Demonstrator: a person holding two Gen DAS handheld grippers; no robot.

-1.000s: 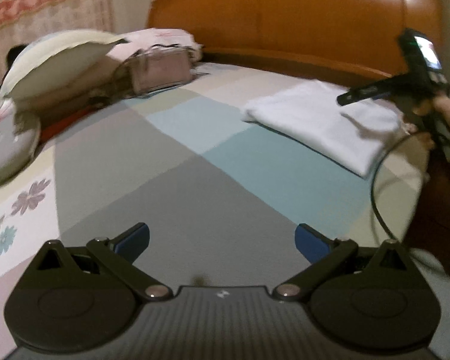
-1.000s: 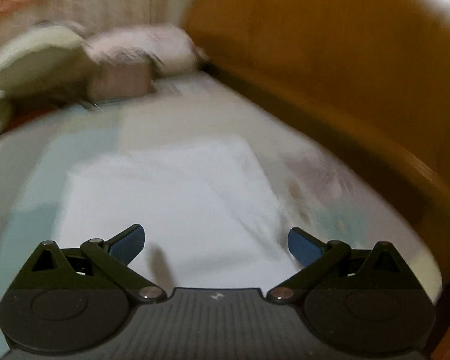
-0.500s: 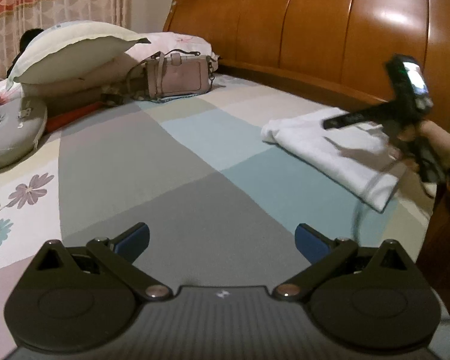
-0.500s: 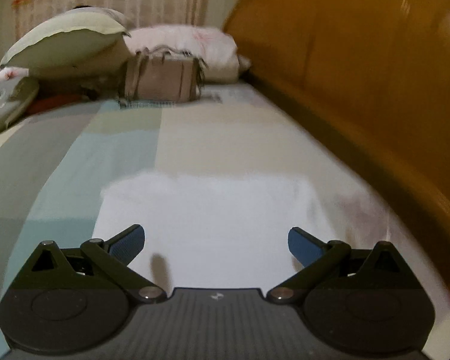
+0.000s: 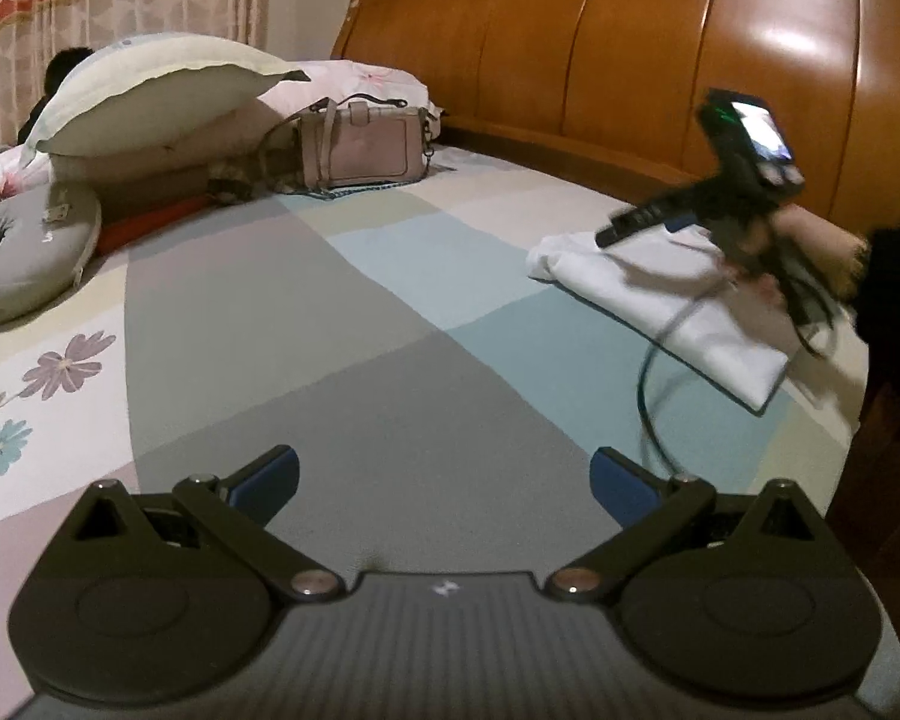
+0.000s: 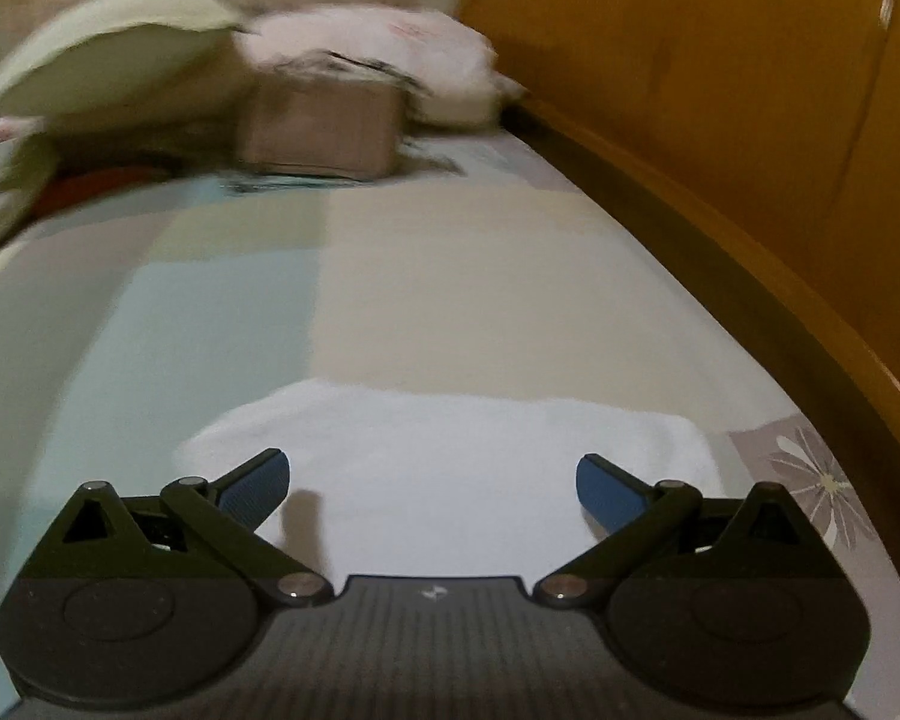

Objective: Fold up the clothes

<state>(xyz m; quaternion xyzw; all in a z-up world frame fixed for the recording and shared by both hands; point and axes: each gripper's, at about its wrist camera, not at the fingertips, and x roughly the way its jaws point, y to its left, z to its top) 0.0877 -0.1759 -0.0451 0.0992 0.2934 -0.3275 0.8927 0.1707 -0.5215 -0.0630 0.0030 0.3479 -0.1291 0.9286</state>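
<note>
Garment folded, both of your claws wide and empty.
Cable could snag its edge, undoing the fold.

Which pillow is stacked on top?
The cream pillow: tilted atop the pile, beside the pink handbag. The grey cushion lies flat on the bed.
</note>
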